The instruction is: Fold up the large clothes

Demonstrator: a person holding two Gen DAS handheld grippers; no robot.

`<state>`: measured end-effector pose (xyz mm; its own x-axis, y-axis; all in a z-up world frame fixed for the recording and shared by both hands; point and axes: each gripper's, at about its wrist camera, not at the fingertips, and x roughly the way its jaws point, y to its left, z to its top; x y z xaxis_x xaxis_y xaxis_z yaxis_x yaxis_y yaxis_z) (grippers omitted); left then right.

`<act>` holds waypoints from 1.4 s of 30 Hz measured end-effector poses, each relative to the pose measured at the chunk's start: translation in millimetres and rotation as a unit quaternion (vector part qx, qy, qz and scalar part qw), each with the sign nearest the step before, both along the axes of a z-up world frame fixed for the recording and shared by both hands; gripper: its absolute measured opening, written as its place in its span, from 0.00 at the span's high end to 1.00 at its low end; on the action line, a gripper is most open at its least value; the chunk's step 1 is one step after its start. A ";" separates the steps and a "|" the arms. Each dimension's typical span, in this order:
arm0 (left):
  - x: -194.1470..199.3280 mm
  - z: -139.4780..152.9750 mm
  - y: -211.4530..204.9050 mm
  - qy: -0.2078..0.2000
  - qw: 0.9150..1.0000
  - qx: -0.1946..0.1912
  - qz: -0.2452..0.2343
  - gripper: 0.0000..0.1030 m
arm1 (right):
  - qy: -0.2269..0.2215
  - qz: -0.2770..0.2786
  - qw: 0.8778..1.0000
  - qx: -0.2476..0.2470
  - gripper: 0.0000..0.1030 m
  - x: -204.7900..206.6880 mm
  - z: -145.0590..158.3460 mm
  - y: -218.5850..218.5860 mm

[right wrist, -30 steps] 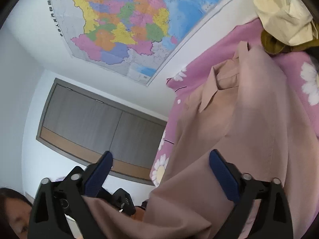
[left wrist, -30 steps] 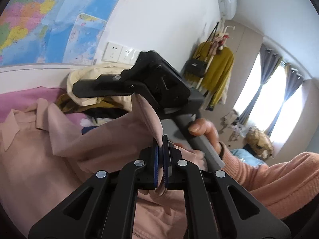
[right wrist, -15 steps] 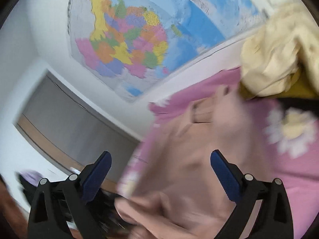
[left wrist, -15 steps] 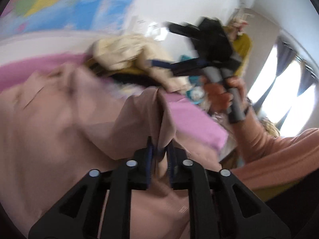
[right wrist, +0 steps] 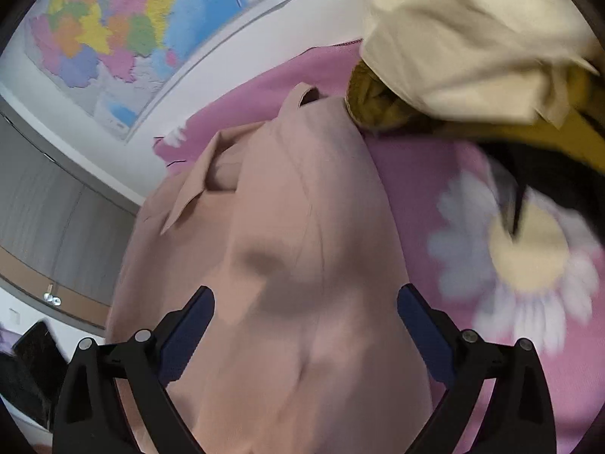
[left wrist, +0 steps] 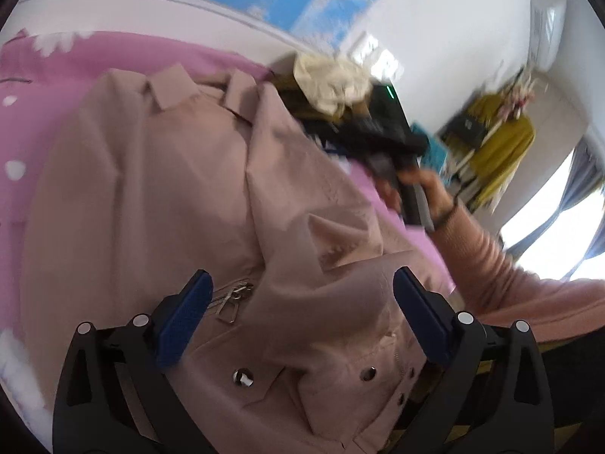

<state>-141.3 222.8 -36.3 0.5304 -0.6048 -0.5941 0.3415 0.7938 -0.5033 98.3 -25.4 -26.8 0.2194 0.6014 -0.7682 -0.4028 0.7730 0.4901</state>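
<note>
The left tongs (left wrist: 300, 302) stand wide apart, their jaws having just been opening; the blue pads flank a rumpled fold of the pink coat (left wrist: 181, 196) without pressing on it, so nothing is gripped. The right tongs (right wrist: 305, 319) are likewise spread as wide as they go — their jaws had opened further earlier in the second — and hang over the smooth middle of the same coat (right wrist: 295, 227), with cloth below the gap but no pinch on it. In the left wrist view the right tongs (left wrist: 378, 128) show as a blurred black shape at the far edge of the coat, carried by a hand (left wrist: 427, 189) in a salmon sleeve (left wrist: 529, 287). The coat lies spread on a bed with a pink sheet (right wrist: 423, 174) printed with white daisies; its collar (left wrist: 174, 87) points toward the wall, and snap buttons (left wrist: 242, 376) and a metal buckle (left wrist: 230, 299) lie near the left tongs. Just beyond the collar end sits a heap of other clothes, a cream garment (right wrist: 465, 38) on top of mustard and black ones, the mustard cloth touching the coat's shoulder. A coloured wall map (right wrist: 124, 26) hangs above the bed. To the left in the right wrist view is a grey wardrobe (right wrist: 49, 227); in the left wrist view a mustard garment (left wrist: 503, 147) hangs on a rack near a bright curtained window (left wrist: 559, 212).
</note>
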 end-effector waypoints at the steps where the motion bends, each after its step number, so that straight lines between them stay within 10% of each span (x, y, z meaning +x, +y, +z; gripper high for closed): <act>1: 6.6 -3.6 -9.4 0.009 1.000 0.017 -0.005 0.09 | -0.005 0.004 1.000 -0.012 0.07 10.7 -3.6 9.3; 3: 15.7 -12.1 -20.9 0.026 0.998 0.050 -0.006 0.12 | -0.002 0.010 1.000 -0.025 0.08 19.3 -9.5 18.2; 7: 27.2 -16.3 -25.8 0.036 0.997 0.070 -0.005 0.49 | -0.011 0.022 0.998 -0.053 0.83 29.8 -14.3 22.1; 11: 33.1 -1.0 -14.1 0.019 0.996 0.083 0.020 0.88 | -0.044 -0.025 0.998 -0.021 0.96 30.1 15.5 -25.8; 18: 80.0 25.6 11.8 -0.018 0.989 0.119 0.086 0.90 | -0.037 -0.122 0.991 0.049 0.96 37.3 29.0 -111.2; 21: 97.3 11.9 15.0 0.018 0.992 0.110 0.059 0.65 | 0.006 -0.144 0.989 0.029 0.94 44.5 -4.0 -126.8; 25: 76.5 11.7 -6.0 0.006 0.994 0.110 -0.007 0.23 | 0.009 -0.175 0.984 -0.007 0.45 33.6 -15.4 -140.5; 29: 53.6 14.4 -33.0 -0.016 0.986 0.154 -0.055 0.19 | -0.069 -0.138 0.988 -0.031 0.42 8.0 21.8 -129.8; 35: 51.1 -17.5 -63.8 0.038 0.971 0.216 -0.097 0.43 | -0.206 0.026 0.970 -0.130 0.40 -30.0 59.2 -44.0; 40: 57.1 -12.0 -48.1 0.040 0.971 0.227 -0.067 0.83 | -0.213 0.128 0.939 -0.238 0.26 -18.9 25.5 25.8; 42: 57.2 -2.1 -35.8 0.030 0.971 0.232 -0.046 0.84 | -0.200 0.152 0.937 -0.242 0.24 -12.2 14.3 34.1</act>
